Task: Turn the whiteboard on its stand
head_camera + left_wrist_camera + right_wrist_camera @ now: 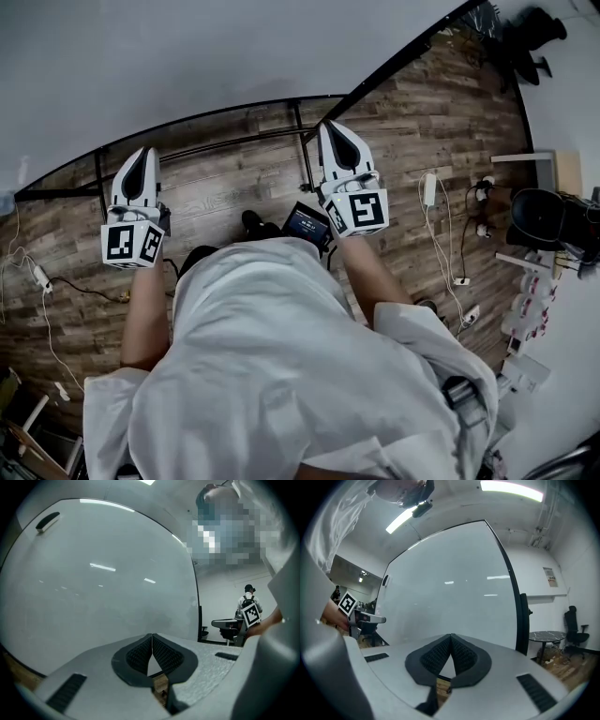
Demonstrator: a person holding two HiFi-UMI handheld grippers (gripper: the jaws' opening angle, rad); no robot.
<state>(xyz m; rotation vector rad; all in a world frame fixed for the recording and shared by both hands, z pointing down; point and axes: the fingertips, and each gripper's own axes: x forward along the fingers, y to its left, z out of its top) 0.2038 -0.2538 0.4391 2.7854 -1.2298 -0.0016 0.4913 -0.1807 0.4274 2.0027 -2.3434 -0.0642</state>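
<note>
While both hand-held grippers are pressed together and empty, the large white black-framed whiteboard [187, 56] stands upright straight ahead of you; your right hand-held gripper [330, 131] sits nearer its right upright edge than your left hand-held gripper [142, 157], so it looks better placed to push

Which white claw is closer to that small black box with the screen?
The right gripper: its marker cube sits just beside the black box. The left gripper is farther off on the other side.
</note>
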